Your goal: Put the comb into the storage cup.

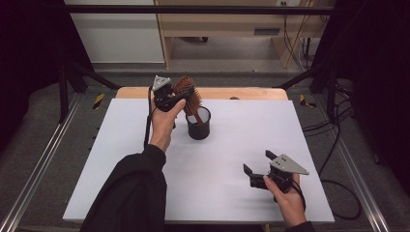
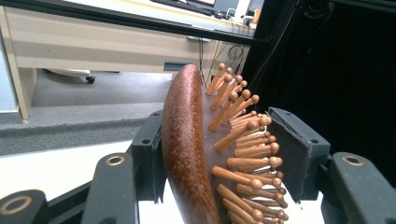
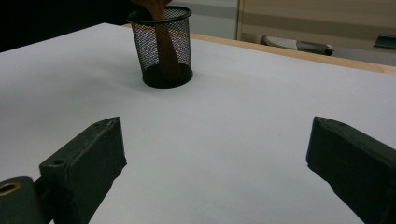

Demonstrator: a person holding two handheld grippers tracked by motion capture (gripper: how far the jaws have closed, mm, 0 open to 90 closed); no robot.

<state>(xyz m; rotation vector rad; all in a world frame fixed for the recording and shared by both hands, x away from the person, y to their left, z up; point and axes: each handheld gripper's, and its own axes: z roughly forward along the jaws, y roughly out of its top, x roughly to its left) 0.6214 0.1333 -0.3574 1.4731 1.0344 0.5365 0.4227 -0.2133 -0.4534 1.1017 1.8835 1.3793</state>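
Observation:
A brown wooden hairbrush (image 1: 188, 93) with peg bristles stands head-up, its handle down inside a black mesh cup (image 1: 199, 128) near the table's far middle. My left gripper (image 1: 177, 98) is held up at the brush head. In the left gripper view the brush (image 2: 187, 140) sits between the jaws: one pad lies against its smooth back and the bristle tips touch the other pad. My right gripper (image 1: 257, 161) rests low at the front right, open with nothing between its jaws. From the right gripper (image 3: 215, 154) view the cup (image 3: 183, 42) stands ahead, and the brush handle (image 3: 164, 51) shows through the mesh.
The white table top (image 1: 232, 145) has a wooden strip (image 1: 251, 93) along its far edge. Metal rails (image 1: 38, 164) run along both sides, and cables (image 1: 338, 145) lie on the floor at the right. A cabinet and desk (image 1: 217, 24) stand beyond the table.

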